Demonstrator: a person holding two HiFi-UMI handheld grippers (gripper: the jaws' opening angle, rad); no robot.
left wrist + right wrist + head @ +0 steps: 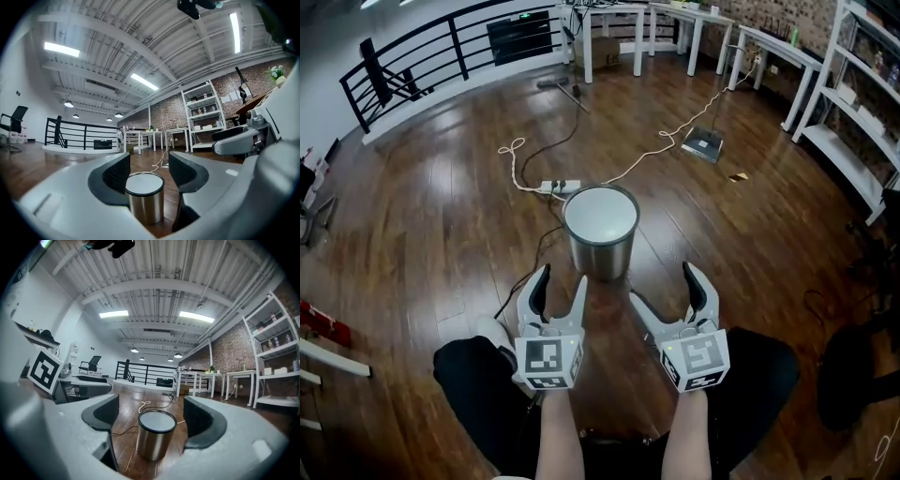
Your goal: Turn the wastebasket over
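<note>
A stainless-steel wastebasket (600, 234) stands upright on the wooden floor, its flat pale top ringed by a dark rim. It also shows ahead between the jaws in the left gripper view (146, 206) and in the right gripper view (153, 441). My left gripper (561, 281) hovers just short of its near left side, open, with nothing between its fingers (149, 169). On the near right side, my right gripper (664, 286) is also open and empty (153, 414). Neither gripper touches the basket.
A power strip (559, 187) with looping cables lies just behind the basket. A flat grey device (703, 144) sits farther back right. White tables (614, 28) and shelving (862, 103) line the back and right. A black railing (441, 56) runs at the back left.
</note>
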